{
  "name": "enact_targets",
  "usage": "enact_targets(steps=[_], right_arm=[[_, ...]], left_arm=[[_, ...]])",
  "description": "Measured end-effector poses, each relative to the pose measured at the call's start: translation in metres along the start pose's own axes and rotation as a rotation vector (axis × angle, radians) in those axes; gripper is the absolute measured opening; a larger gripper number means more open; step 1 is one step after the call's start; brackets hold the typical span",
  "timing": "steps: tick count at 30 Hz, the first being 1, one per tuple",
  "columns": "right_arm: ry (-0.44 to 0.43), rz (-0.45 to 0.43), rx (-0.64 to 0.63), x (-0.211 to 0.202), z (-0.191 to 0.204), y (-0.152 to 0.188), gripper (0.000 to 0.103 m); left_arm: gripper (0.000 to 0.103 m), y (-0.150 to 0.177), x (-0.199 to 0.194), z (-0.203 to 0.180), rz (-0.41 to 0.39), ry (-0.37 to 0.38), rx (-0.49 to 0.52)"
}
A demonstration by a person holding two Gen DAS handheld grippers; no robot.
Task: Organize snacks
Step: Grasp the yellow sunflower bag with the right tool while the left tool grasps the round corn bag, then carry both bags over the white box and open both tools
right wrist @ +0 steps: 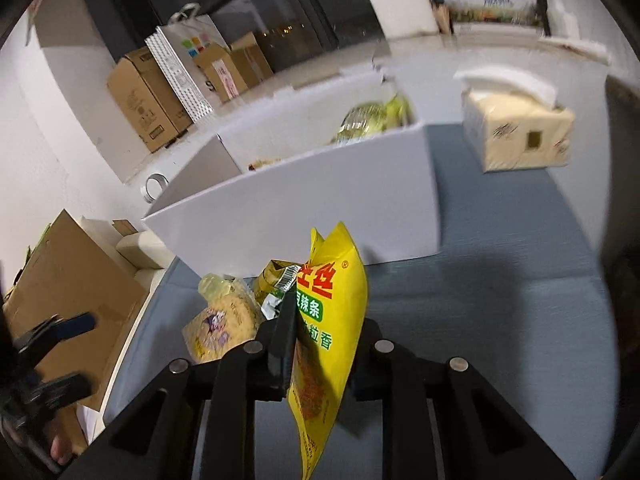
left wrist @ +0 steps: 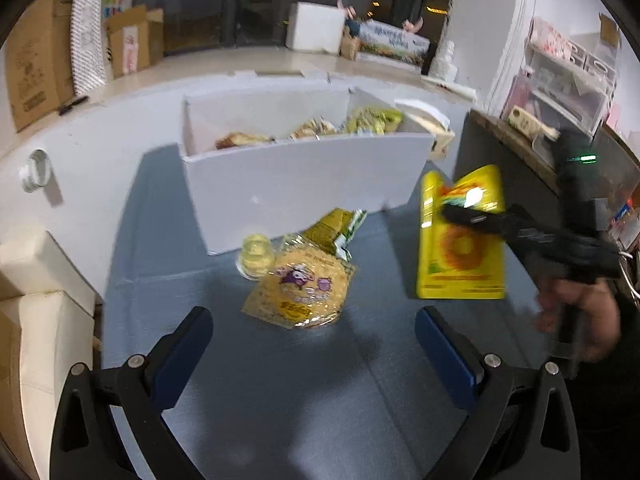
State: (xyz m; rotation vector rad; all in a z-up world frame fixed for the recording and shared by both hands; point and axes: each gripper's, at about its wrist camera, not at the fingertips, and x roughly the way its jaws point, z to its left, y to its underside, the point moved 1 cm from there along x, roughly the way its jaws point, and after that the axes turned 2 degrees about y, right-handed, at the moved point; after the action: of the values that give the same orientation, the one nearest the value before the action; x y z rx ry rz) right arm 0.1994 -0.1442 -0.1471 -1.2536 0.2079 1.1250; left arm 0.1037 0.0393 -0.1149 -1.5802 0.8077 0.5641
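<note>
Right gripper (right wrist: 316, 344) pinches yellow snack bag (right wrist: 336, 304), lower centre; left gripper (left wrist: 314, 344) spread above blue mat (left wrist: 280, 380); white box (left wrist: 304, 184) behind.

The big snack bag (right wrist: 332, 320) was bright yellow with red and green writing — and an orange sunflower on its other side. At 9 o'clock from it lay a pale yellow bag (left wrist: 298, 292) with a purple cartoon. The box (left wrist: 304, 184) was plain white. The table cloth (left wrist: 280, 380) was grey-blue. The left gripper's pads (left wrist: 448, 356) were dark blue.
</note>
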Motion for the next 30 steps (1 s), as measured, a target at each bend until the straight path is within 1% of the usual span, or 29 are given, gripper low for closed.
enact_targets(steps=[1, 3, 5, 7, 9, 12, 15, 16, 17, 18, 19, 21, 23, 24, 26, 30], right_arm=[[-0.006, -0.009, 0.005, -0.010, -0.005, -0.001, 0.021], [-0.014, -0.037, 0.012, -0.029, -0.008, -0.001, 0.021], [0.003, -0.066, -0.021, -0.046, -0.004, 0.002, 0.021], [-0.002, -0.083, -0.041, -0.062, -0.002, 0.007, 0.021], [-0.016, -0.095, -0.048, -0.075, 0.000, 0.011, 0.021], [-0.024, -0.106, -0.067, -0.085, 0.002, 0.017, 0.021], [-0.034, -0.103, -0.077, -0.087, 0.005, 0.020, 0.021], [-0.033, -0.101, -0.078, -0.086, 0.005, 0.021, 0.021], [-0.035, -0.098, -0.079, -0.086, 0.006, 0.023, 0.021], [-0.039, -0.093, -0.082, -0.083, 0.007, 0.023, 0.021], [-0.037, -0.090, -0.086, -0.081, 0.008, 0.023, 0.021], [-0.035, -0.081, -0.089, -0.080, 0.009, 0.025, 0.021], [-0.039, -0.077, -0.084, -0.079, 0.009, 0.026, 0.021], [-0.037, -0.078, -0.087, -0.080, 0.009, 0.026, 0.021], [-0.036, -0.078, -0.090, -0.081, 0.010, 0.027, 0.021], [-0.033, -0.073, -0.095, -0.081, 0.013, 0.027, 0.021]], left_arm=[[0.103, -0.001, 0.008, -0.001, 0.012, 0.000, 0.011], [0.103, -0.004, 0.034, -0.001, 0.065, 0.005, 0.047], [0.103, -0.006, 0.056, 0.000, 0.107, -0.001, 0.078], [0.103, -0.009, 0.074, 0.002, 0.138, -0.006, 0.091], [0.103, -0.012, 0.092, 0.008, 0.178, 0.002, 0.083], [0.103, -0.014, 0.108, 0.013, 0.212, 0.012, 0.052], [0.103, -0.012, 0.119, 0.013, 0.235, -0.005, 0.031], [0.100, -0.012, 0.121, 0.011, 0.240, -0.022, 0.028], [0.087, -0.012, 0.120, 0.008, 0.226, -0.062, 0.040], [0.082, -0.012, 0.119, 0.005, 0.224, -0.082, 0.053], [0.077, -0.014, 0.118, 0.002, 0.217, -0.075, 0.051], [0.077, -0.014, 0.112, 0.002, 0.204, -0.015, 0.012], [0.077, -0.012, 0.098, 0.003, 0.163, 0.007, -0.009], [0.077, -0.010, 0.087, 0.002, 0.141, 0.033, -0.020], [0.077, -0.007, 0.065, 0.003, 0.096, 0.061, -0.033], [0.077, -0.007, 0.012, -0.002, -0.021, 0.068, -0.032]])
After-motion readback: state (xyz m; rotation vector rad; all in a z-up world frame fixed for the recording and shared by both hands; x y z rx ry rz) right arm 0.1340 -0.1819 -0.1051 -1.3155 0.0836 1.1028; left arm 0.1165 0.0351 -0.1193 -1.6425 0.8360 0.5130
